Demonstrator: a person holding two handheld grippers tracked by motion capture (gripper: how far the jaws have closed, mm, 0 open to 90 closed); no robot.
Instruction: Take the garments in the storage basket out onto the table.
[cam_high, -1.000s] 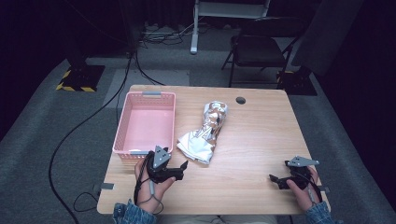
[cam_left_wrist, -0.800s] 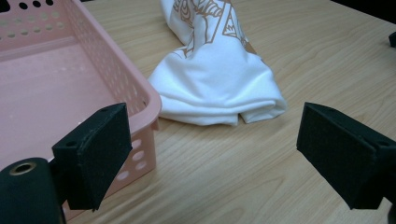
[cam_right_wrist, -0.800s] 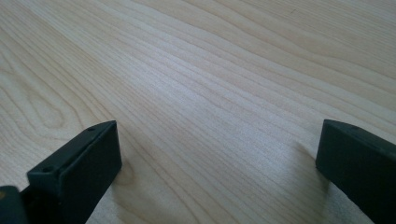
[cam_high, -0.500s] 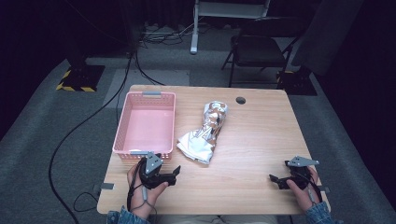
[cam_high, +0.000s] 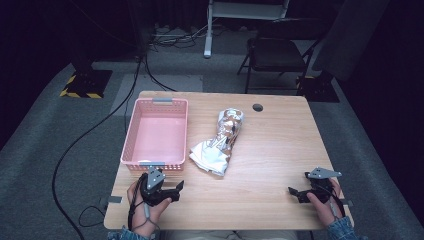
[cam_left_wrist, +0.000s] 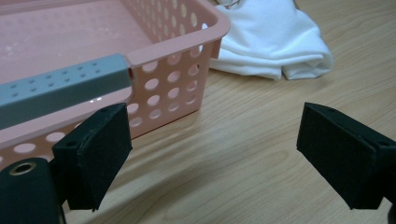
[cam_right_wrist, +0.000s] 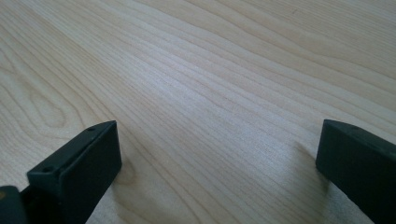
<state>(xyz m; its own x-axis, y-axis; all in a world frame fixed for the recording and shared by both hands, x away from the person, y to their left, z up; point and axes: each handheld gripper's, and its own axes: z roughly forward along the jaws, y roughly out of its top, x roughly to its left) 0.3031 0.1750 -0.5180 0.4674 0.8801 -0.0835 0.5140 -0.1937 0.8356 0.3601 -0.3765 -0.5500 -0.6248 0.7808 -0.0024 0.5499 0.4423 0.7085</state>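
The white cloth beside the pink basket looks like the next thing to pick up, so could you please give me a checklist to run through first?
1. Left tool open: ok, jaws wide apart in the left gripper view.
2. Right tool open: ok, nothing between its jaws.
3. White cloth free on the table, outside the basket: ok.
4. Pink basket empty: ok.
5. Bare wood between left tool and cloth: ok.
6. Whether the cloth is one piece or several: cannot tell.
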